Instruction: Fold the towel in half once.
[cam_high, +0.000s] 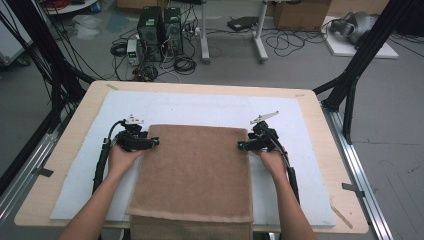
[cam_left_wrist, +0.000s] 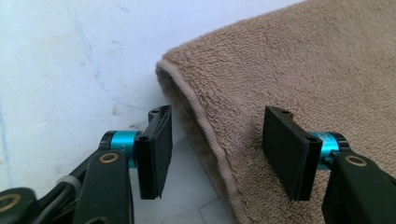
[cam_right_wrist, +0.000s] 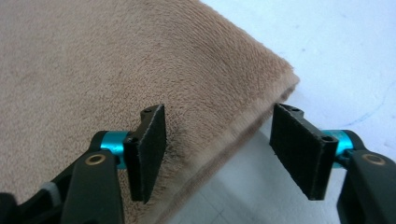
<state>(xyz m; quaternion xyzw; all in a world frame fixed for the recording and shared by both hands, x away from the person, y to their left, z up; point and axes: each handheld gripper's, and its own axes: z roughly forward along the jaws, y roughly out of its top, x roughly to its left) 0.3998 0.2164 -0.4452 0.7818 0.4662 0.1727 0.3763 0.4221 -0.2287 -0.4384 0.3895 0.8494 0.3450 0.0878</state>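
A brown towel (cam_high: 195, 172) lies flat on a white mat (cam_high: 310, 165) that covers most of a light wooden table (cam_high: 65, 165). Its far edge runs straight across the mat's middle, and its near end hangs over the table's front edge between the person's forearms.

The left gripper (cam_high: 156, 143) sits at the towel's far left corner, and the right gripper (cam_high: 240, 145) at the far right corner, each held low over the mat and pointing inward. In the left gripper view, the left gripper (cam_left_wrist: 217, 151) has its jaws spread, with the towel's hemmed side edge (cam_left_wrist: 210, 140) running between them; one pad is over the bare mat, the other over the towel, and neither presses the cloth. In the right gripper view, the right gripper (cam_right_wrist: 231, 156) also has its jaws spread astride the towel's folded side edge (cam_right_wrist: 224, 135), with no pinch on it.

Nothing lies on the mat between the grippers and the towel. Beyond the table, on the grey floor, stand two black computer towers (cam_high: 160, 27) amid tangled cables (cam_high: 185, 62), a white stand's legs (cam_high: 232, 47), and a cardboard box (cam_high: 300, 14). Black frame struts (cam_high: 360, 60) rise beside the table's far corners.
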